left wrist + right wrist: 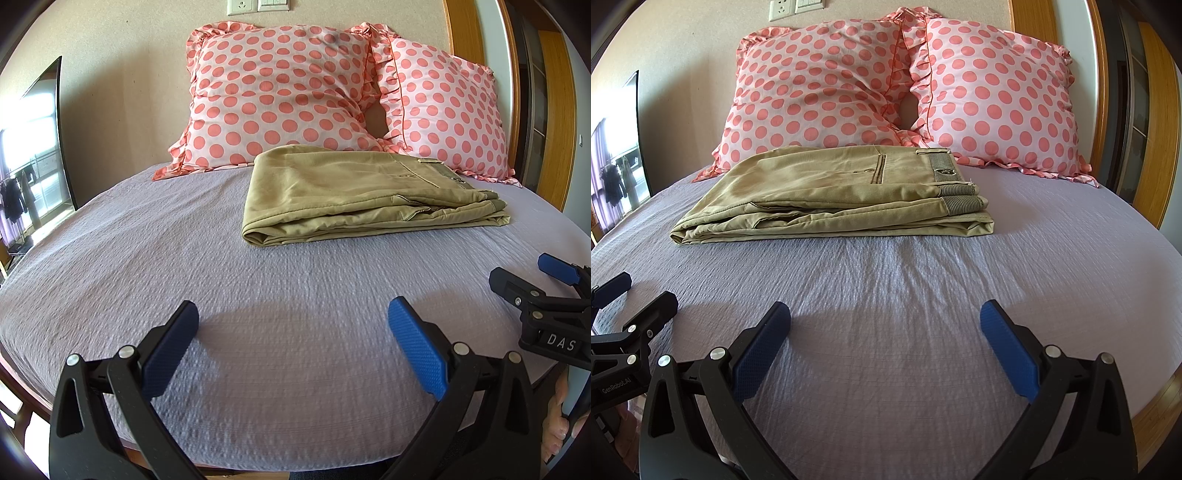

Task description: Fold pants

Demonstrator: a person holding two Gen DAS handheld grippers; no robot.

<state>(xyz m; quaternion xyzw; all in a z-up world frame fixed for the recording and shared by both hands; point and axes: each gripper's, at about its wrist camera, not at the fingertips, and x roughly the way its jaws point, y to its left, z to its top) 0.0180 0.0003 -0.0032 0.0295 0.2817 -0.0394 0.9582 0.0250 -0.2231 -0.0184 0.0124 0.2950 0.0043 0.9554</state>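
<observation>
Khaki pants (362, 192) lie folded in a flat stack on the lilac bedsheet (184, 258), just in front of the pillows, waistband to the right. They also show in the right wrist view (831, 199). My left gripper (293, 321) is open and empty, held over the near part of the bed, well short of the pants. My right gripper (886, 321) is open and empty too, beside the left one. The right gripper shows at the right edge of the left wrist view (532, 277), and the left gripper at the left edge of the right wrist view (631, 295).
Two pink polka-dot pillows (280, 96) (447, 110) lean on the wall behind the pants. A wooden frame (1160, 122) runs along the right. A dark mirror (40, 147) stands at the left. The bed's front edge (22, 373) is near the grippers.
</observation>
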